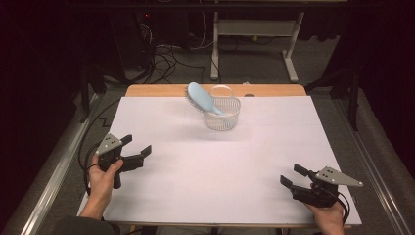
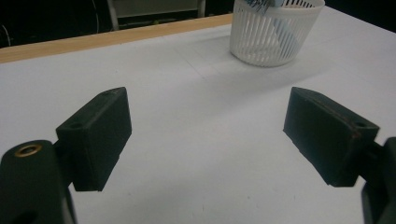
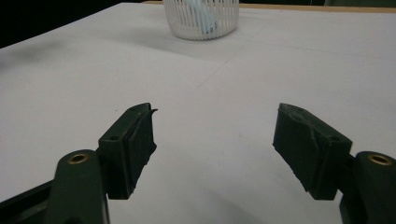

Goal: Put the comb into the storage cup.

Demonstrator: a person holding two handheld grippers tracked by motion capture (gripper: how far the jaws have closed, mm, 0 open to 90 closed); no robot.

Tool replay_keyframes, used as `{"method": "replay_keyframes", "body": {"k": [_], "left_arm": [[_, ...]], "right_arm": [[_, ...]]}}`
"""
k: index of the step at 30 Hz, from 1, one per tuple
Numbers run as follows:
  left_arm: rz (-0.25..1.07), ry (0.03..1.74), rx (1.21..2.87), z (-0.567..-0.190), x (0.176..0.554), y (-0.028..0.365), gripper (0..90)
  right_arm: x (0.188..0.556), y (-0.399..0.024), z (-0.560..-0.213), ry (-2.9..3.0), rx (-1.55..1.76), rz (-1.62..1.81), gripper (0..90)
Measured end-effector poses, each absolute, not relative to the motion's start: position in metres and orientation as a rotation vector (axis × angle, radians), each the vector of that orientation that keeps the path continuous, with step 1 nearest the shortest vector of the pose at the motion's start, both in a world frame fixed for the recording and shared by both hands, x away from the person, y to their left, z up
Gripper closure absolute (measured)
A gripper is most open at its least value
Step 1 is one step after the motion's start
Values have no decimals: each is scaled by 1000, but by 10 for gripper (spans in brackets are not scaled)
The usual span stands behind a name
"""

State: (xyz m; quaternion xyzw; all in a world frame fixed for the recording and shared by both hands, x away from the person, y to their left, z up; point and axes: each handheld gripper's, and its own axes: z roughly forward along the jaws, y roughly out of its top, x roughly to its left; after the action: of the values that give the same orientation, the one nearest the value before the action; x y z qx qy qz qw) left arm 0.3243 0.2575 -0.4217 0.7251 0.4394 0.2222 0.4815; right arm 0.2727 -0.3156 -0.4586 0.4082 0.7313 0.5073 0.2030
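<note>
High view: the left gripper and right gripper are held low over the white table, jaws spread wide and empty, aimed inward. Well ahead of both, a blue hairbrush is propped in a white basket, head tilted up-left.

Left gripper view: the basket is seen ahead-right, its top cut off.

Right gripper view: the basket is seen ahead-left, the brush largely hidden behind its slats.

A glossy pale-blue plastic hairbrush sits in a slatted white plastic basket on matt white table.
</note>
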Motion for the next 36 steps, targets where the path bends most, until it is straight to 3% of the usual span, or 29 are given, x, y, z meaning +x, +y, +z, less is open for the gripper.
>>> {"method": "replay_keyframes", "body": {"k": [36], "left_arm": [[490,1065,1783,-437,309,255,161]], "right_arm": [[273,-317,-459,2035,1149,1419,297]]}}
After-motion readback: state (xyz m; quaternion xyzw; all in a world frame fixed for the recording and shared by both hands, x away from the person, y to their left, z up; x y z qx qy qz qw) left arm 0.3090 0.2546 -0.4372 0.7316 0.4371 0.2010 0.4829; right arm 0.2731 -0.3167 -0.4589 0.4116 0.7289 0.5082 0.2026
